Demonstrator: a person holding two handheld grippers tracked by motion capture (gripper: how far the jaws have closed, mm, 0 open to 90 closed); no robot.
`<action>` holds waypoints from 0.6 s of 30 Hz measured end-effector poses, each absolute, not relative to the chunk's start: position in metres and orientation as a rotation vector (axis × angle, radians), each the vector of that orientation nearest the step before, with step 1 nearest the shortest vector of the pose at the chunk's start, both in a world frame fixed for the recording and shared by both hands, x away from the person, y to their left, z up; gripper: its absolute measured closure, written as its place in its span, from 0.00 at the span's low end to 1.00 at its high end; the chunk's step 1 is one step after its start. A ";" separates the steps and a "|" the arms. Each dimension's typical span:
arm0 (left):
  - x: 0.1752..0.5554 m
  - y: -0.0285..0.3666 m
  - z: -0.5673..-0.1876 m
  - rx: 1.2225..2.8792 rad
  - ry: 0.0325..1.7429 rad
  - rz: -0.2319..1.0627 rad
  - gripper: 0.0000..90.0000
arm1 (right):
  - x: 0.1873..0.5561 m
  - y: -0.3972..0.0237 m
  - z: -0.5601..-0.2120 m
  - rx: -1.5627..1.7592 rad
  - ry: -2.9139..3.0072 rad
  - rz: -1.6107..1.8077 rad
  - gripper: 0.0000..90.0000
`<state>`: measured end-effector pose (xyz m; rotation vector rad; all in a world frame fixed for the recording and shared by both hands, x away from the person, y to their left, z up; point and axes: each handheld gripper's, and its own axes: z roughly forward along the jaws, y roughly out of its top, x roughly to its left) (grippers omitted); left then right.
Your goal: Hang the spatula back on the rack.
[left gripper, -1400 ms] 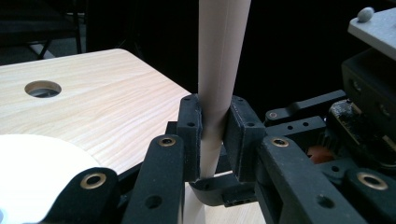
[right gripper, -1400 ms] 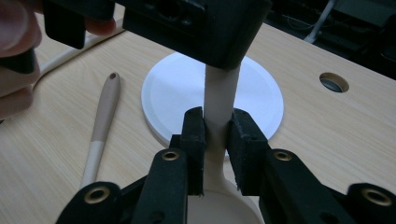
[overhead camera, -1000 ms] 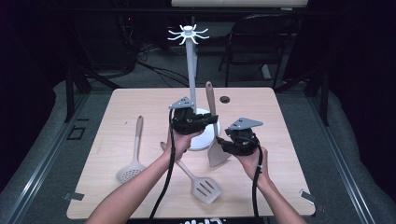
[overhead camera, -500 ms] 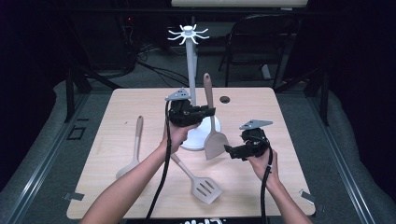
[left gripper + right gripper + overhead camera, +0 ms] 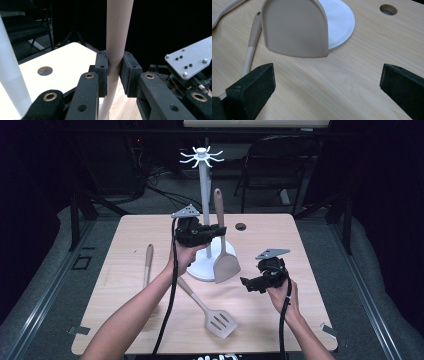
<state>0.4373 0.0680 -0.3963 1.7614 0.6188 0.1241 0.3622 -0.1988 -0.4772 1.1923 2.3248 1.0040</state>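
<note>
spatula up off the desk, one gripper doing the holding

my left hand-held gripper is pinching the handle of the solid spatula partway along its length — in the left gripper view both pads press flat on the round beige shaft. the spatula hangs upright, blade down, just in front of the white rack's base and clear of the desk.

my right hand-held gripper has just been opening; its jaws stand spread wide with nothing between them, the blade hanging a little way ahead of them.

i judge the spatula light and stiff, but the smooth round handle may swivel in the pads — the blade could swing. a grip higher up, near the handle's end, would suit hanging it on the hooks. the slotted spatula and a wooden-handled utensil lie on the desk.
</note>
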 end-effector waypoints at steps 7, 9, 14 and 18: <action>0.443 0.070 -0.389 1.760 0.622 0.134 0.86 | 0.363 -0.197 -0.479 1.189 2.350 0.987 0.00; 0.444 0.071 -0.387 1.762 0.620 0.140 0.86 | 0.364 -0.197 -0.480 1.188 2.359 0.981 0.00; 0.446 0.072 -0.381 1.759 0.620 0.148 0.86 | 0.364 -0.197 -0.481 1.202 2.367 0.968 0.00; 0.447 0.073 -0.375 1.753 0.615 0.157 0.86 | 0.365 -0.197 -0.482 1.200 2.372 0.956 0.00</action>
